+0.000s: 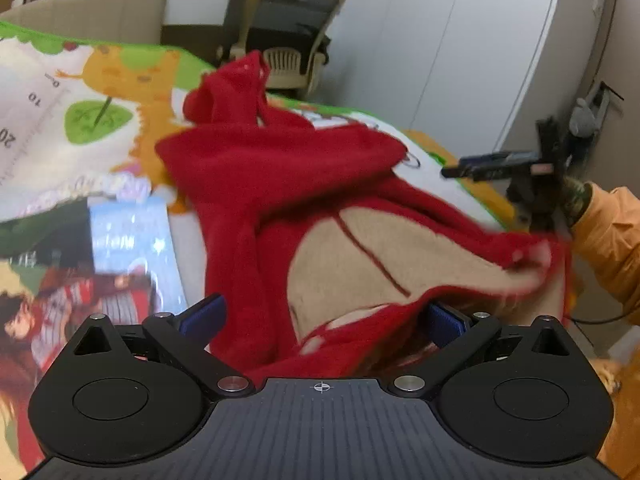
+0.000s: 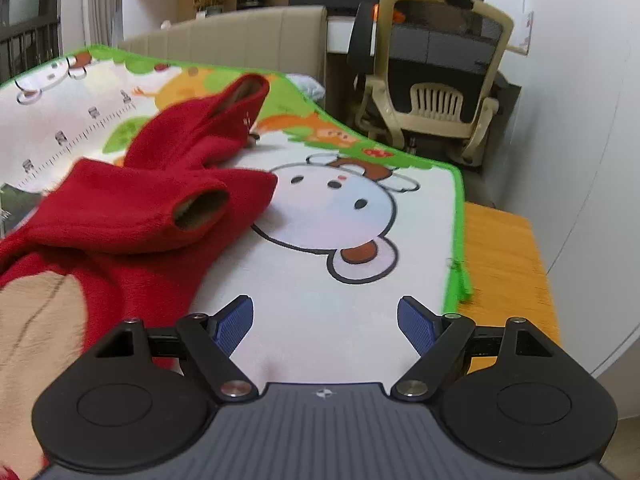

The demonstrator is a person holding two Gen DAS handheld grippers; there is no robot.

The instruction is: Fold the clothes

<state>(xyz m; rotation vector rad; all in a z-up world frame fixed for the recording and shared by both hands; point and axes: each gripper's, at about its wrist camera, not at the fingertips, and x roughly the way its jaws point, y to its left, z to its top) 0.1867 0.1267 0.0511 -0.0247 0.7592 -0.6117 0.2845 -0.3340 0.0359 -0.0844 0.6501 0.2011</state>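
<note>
Spread over a cartoon play mat (image 2: 344, 280), itself laid on an orange wooden table (image 2: 504, 248). Left of the red garment (image 1: 260, 184): a giraffe print and ruler marks on the mat, then a picture book or poster (image 1: 120, 264) lying flat, touching the garment's left edge. Crumpled in the middle of the mat, tan lining turned up at the near side, two sleeves thrown toward the far edge, cuffs open and showing tan inside. Left gripper (image 1: 320, 316) spread wide, blue pads apart, the garment's near hem bunched between them and lying against the right pad; no pinch visible. Right of the garment, in the left wrist view: the other tool held up off the mat, gripped by a gloved hand (image 1: 572, 200) with an orange sleeve (image 1: 612, 236) behind it. Right gripper (image 2: 326, 320) likewise released, fingers well apart, only bare mat between them, the garment just beside its left finger (image 2: 234, 324). Beyond the garment and past the table's far edge: a beige office chair (image 2: 436, 80) and a white wall.
</note>
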